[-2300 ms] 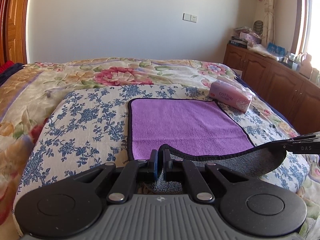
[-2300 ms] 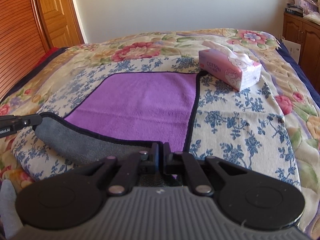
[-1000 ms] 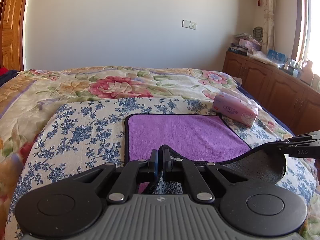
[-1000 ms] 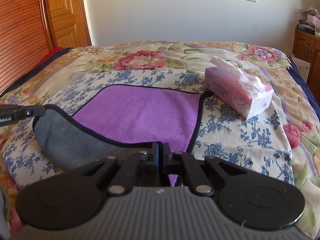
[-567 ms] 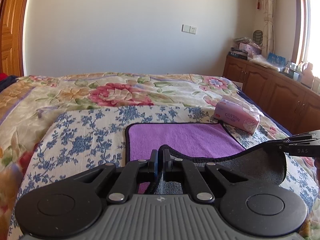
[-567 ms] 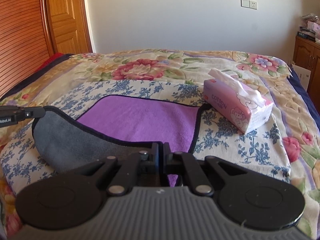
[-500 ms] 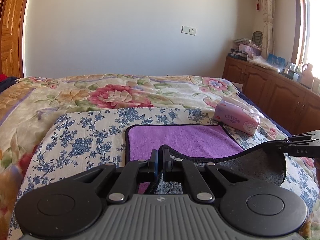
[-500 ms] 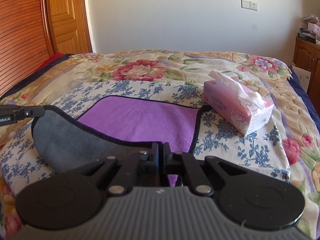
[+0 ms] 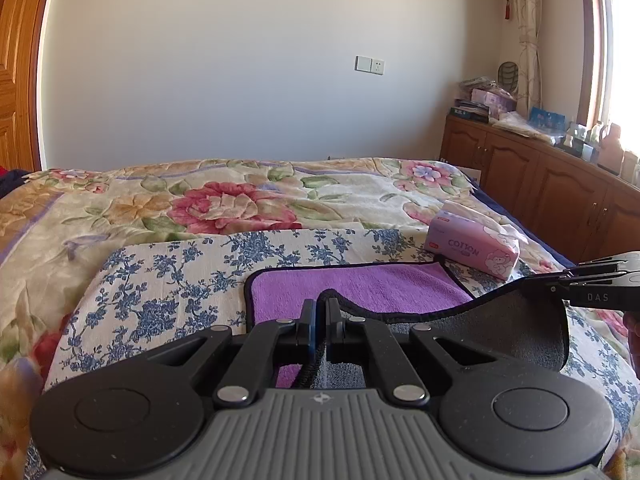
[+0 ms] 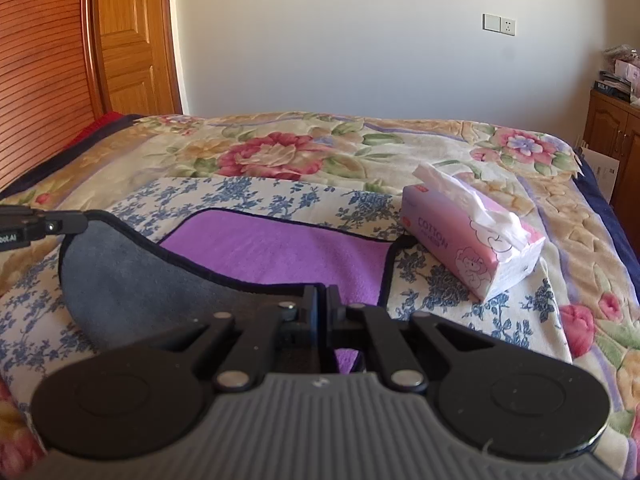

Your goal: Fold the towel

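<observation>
A purple towel [image 9: 360,284] with a black hem and a grey underside lies on the blue-flowered cloth on the bed; it also shows in the right wrist view [image 10: 280,252]. My left gripper [image 9: 321,304] is shut on the towel's near left corner. My right gripper [image 10: 321,292] is shut on the near right corner. Both hold the near edge lifted, so the grey underside [image 10: 132,280] sags between them over the purple face. The right gripper shows at the right edge of the left wrist view [image 9: 560,280], the left gripper at the left edge of the right wrist view [image 10: 80,222].
A pink tissue box [image 9: 472,246] stands by the towel's far right corner, also seen in the right wrist view [image 10: 468,248]. A floral quilt [image 9: 224,204] covers the bed. Wooden cabinets [image 9: 560,184] stand at the right, a wooden door [image 10: 128,40] at the left.
Both grippers have carried the lifted near edge forward over the towel. Less purple shows and the tissue box looks closer. Both stay shut on the corners.
</observation>
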Demonstrator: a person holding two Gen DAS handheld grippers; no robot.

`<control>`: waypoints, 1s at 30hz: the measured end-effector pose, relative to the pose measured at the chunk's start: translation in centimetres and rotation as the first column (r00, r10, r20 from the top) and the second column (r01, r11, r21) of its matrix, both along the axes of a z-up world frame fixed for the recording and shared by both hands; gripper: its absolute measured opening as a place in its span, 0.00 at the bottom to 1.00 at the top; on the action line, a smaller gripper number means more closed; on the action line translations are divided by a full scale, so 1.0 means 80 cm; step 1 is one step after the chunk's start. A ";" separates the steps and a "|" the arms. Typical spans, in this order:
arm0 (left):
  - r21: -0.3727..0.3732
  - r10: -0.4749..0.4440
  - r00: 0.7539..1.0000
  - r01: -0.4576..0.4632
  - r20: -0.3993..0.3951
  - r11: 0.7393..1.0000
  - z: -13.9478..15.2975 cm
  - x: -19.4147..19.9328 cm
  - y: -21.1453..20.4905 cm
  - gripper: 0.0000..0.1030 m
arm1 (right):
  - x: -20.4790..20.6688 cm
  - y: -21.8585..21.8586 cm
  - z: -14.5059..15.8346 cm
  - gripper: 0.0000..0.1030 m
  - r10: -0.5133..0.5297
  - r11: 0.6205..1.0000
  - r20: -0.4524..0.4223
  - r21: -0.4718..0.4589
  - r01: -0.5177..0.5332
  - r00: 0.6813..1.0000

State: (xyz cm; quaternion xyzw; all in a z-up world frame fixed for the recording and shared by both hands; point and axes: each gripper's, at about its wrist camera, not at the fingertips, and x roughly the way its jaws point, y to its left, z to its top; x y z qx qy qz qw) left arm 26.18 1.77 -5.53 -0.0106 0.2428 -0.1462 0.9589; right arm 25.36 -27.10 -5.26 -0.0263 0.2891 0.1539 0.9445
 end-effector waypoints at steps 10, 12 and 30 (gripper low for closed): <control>0.011 -0.003 1.000 0.003 0.009 1.000 0.002 0.019 -0.003 0.05 | 0.019 0.005 0.002 0.05 0.017 0.999 0.031 -0.028 -0.016 0.999; 0.009 -0.002 1.000 0.002 0.012 1.000 0.002 0.024 -0.003 0.05 | 0.023 0.005 0.002 0.05 0.019 0.999 0.037 -0.035 -0.018 0.999; 0.001 0.000 0.999 0.000 0.043 1.000 0.000 0.067 -0.010 0.05 | 0.059 0.004 -0.001 0.05 0.010 0.998 0.059 -0.057 -0.007 0.998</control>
